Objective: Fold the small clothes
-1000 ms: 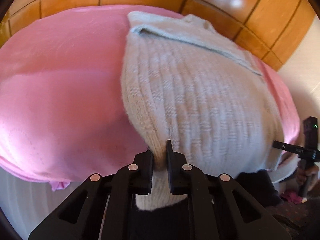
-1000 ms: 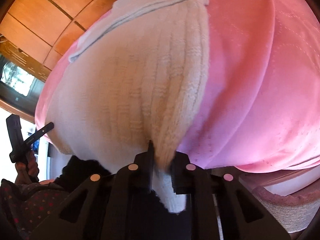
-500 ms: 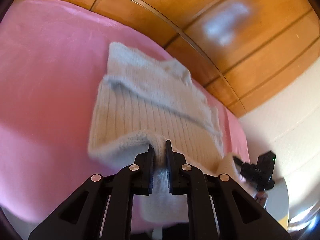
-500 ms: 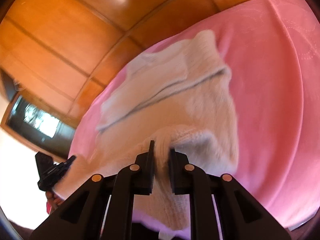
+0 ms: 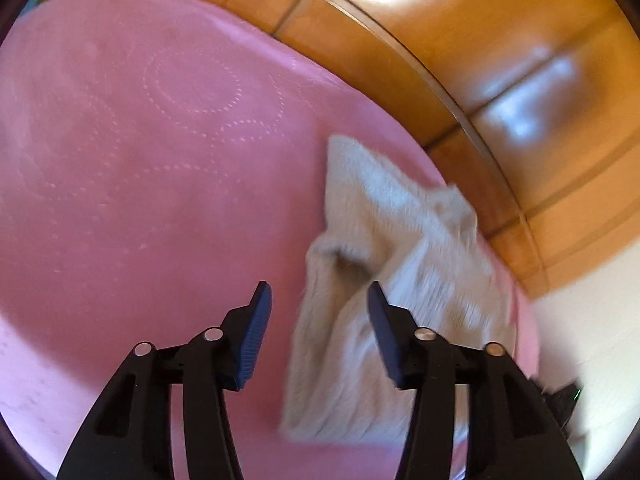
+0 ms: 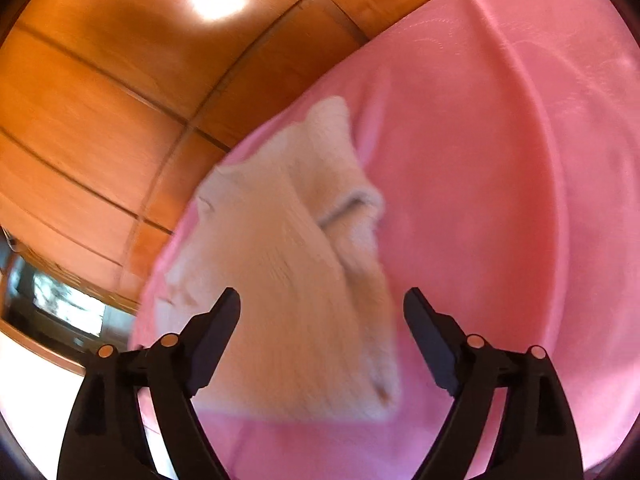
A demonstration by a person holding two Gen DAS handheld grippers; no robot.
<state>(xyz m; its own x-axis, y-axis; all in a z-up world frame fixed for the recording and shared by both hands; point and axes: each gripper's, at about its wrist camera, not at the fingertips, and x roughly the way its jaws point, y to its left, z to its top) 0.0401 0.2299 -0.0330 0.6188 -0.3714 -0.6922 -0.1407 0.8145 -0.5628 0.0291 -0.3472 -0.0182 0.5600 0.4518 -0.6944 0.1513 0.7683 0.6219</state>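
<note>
A cream knitted sweater [image 5: 384, 272] lies folded over on the pink bedspread [image 5: 140, 160]. My left gripper [image 5: 318, 300] is open and empty, above the sweater's left near part. In the right wrist view the sweater [image 6: 296, 280] lies blurred on the bedspread [image 6: 500, 180], and my right gripper [image 6: 322, 308] is open and empty, with its jaws wide apart above the sweater's near edge. Both views are motion-blurred.
A glossy wooden panelled wall [image 5: 480, 60] stands behind the bed and shows in the right wrist view [image 6: 100, 100] too. A dark window or screen [image 6: 60, 308] is at the lower left. A white wall [image 5: 592, 320] is at the right.
Both grippers carried the sweater's lower hem up and forward over its top, then opened and let it go. The sweater now lies folded in half.
</note>
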